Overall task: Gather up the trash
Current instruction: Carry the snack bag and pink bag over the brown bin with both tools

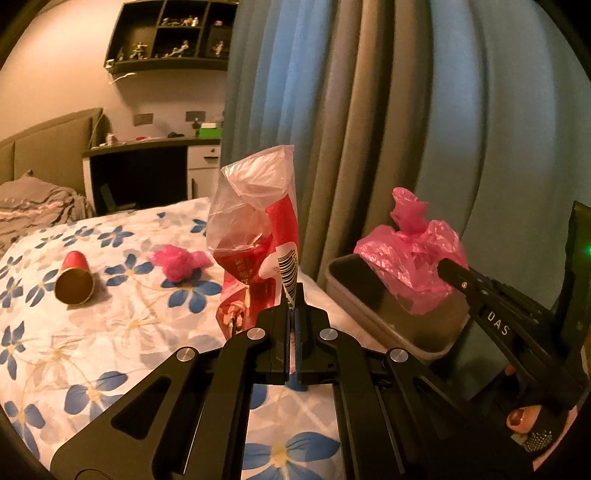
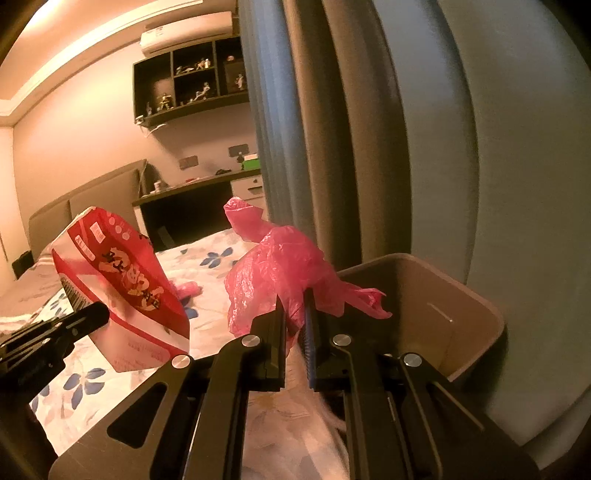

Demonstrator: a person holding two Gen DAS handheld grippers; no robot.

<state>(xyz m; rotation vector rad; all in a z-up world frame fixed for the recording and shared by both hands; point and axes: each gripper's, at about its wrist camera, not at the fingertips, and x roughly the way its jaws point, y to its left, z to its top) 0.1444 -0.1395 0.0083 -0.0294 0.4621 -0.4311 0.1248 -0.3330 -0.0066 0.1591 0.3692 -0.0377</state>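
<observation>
My left gripper [image 1: 293,300] is shut on the lower edge of a red and white snack bag [image 1: 255,236], which stands up above the flowered bed. My right gripper [image 2: 295,307] is shut on a crumpled pink plastic bag [image 2: 280,266]. In the left wrist view that pink plastic bag [image 1: 413,258] hangs over the rim of a grey bin [image 1: 388,314] beside the bed. The bin [image 2: 465,314] is open at the top, and no contents can be made out in it. A red paper cup [image 1: 75,280] lies on its side on the bed. A small pink wad [image 1: 177,262] lies near it.
Blue-grey curtains [image 1: 369,110] hang right behind the bin. The bed [image 1: 92,350] with its blue-flower sheet fills the left and front. A dark desk [image 1: 147,170] and a wall shelf [image 1: 173,33] of figurines stand at the far wall. A person's fingers [image 1: 521,419] hold the right gripper.
</observation>
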